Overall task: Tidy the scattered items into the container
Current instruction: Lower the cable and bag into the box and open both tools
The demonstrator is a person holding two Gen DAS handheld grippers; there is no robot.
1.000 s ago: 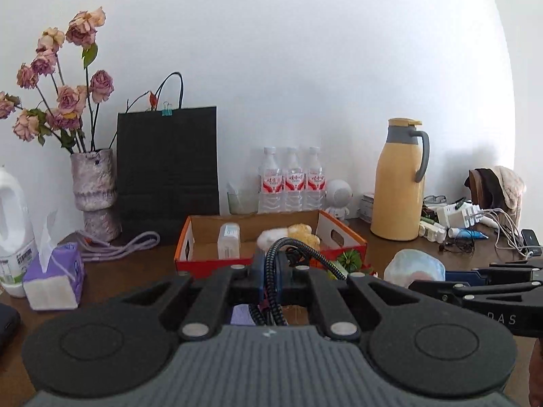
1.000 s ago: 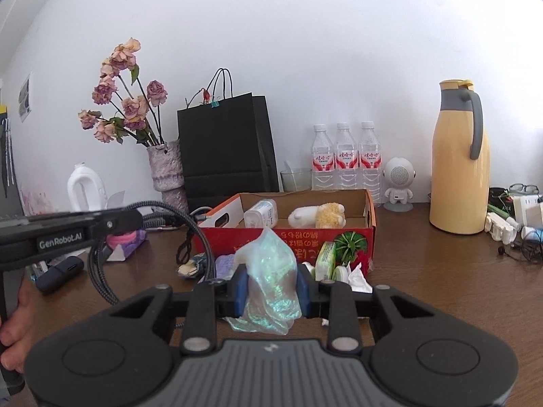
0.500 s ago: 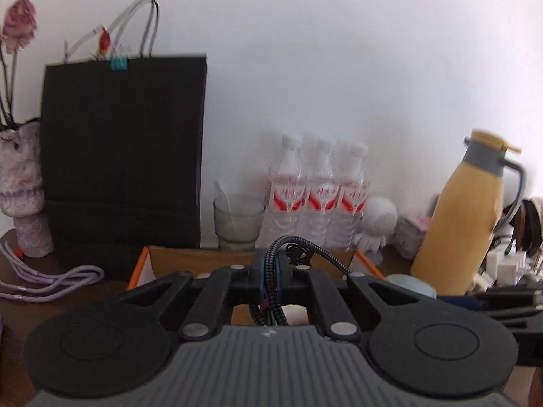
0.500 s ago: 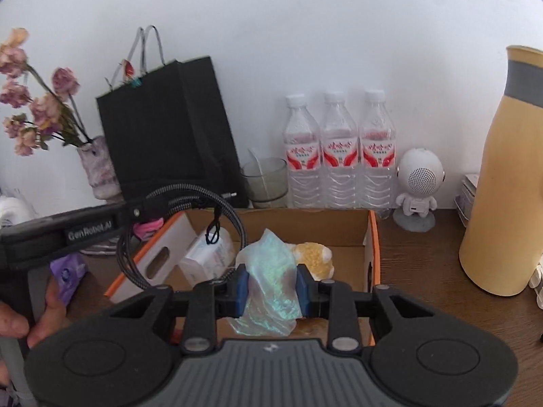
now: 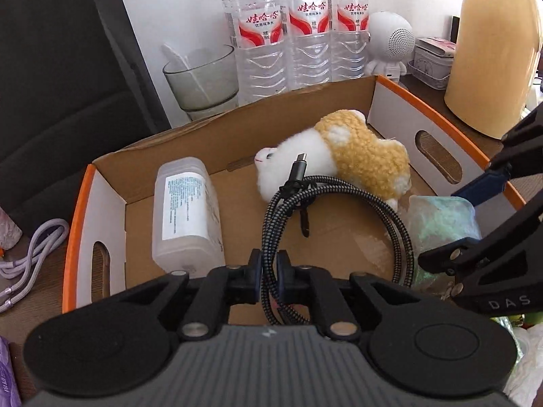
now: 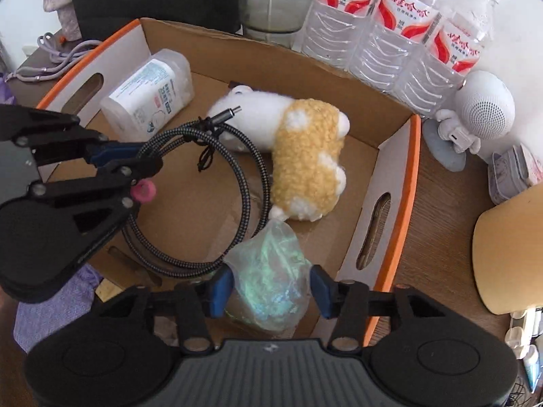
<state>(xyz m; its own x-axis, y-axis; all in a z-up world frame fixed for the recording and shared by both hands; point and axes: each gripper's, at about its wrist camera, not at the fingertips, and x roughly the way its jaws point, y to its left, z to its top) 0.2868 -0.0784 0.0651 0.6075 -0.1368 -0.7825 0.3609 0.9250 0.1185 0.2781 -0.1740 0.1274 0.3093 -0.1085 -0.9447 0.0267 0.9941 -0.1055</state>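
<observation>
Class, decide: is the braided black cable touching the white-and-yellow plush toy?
Touching: the right wrist view shows the braided black cable lying against the white-and-yellow plush toy.

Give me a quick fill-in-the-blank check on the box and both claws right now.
1. The left claw is shut on the braided ____.
2. The shiny plastic bag sits between the open pads of the ____ claw.
3. The plush toy lies inside the cardboard ____.
4. Behind the box stand ____ water bottles.

Missing words: cable; right; box; three
</observation>
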